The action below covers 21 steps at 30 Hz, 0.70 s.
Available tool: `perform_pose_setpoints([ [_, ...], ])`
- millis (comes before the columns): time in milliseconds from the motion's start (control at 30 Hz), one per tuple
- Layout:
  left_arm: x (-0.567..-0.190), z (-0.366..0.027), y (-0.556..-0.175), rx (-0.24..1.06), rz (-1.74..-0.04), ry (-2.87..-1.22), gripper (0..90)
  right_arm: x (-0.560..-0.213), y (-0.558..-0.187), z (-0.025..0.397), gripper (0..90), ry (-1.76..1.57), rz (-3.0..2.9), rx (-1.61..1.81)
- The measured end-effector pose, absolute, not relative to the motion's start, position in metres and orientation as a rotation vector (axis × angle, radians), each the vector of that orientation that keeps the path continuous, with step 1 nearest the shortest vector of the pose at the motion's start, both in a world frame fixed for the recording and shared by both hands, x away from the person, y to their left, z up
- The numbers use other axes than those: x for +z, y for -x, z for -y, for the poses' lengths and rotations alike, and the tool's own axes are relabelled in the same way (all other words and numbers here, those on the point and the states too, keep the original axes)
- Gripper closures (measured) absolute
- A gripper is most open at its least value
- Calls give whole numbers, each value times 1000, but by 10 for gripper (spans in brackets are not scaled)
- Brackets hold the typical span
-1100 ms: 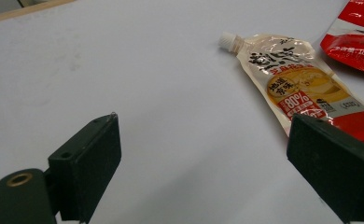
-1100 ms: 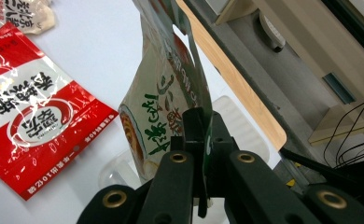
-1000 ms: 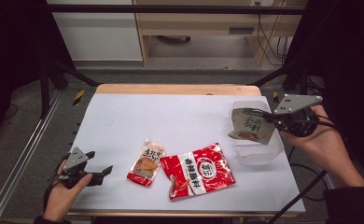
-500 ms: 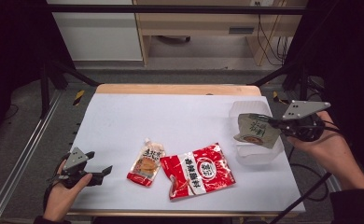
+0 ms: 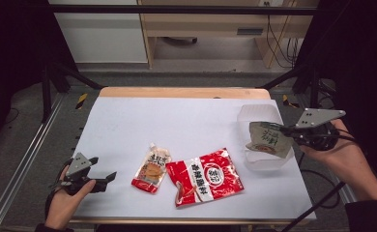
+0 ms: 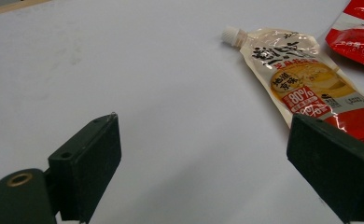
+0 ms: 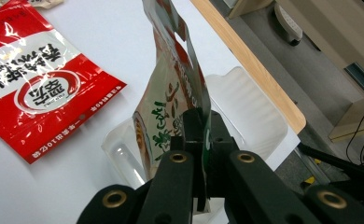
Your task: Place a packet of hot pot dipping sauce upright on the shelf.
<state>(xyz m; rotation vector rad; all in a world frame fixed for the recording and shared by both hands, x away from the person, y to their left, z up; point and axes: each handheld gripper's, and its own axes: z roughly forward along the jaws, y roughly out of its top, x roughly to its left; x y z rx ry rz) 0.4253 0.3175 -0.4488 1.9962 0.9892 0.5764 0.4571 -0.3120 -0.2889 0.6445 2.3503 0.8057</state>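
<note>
The step in hand looks like packing: the right hand-held gripper (image 5: 289,134) has its jaws clamped on one edge of a green-and-white packet (image 5: 268,139) and holds it over the clear plastic box (image 5: 254,115) at about 3 o'clock on the table (image 5: 186,121). From the right gripper view, the packet (image 7: 173,100) stands on edge straight ahead of the jaws, at 12 o'clock, its lower part hanging above the box (image 7: 255,107). The next move probably calls for lowering it inside the walls and then letting go.

The left hand-held gripper (image 5: 110,177) rests near 8 o'clock with its jaws wide apart and nothing between them. The spouted pouch (image 6: 306,84) lies flat at its 1 o'clock, apart from the jaws, and the red bag (image 5: 205,176) lies just beyond, overlapping the pouch's edge.
</note>
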Motion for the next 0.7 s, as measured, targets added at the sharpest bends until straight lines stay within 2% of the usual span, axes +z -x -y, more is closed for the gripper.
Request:
perform_pose_setpoints([
  [700,-450,-316,-426,570,-989,-2014,99,-287,-445,316,900,-602,-2398,867],
])
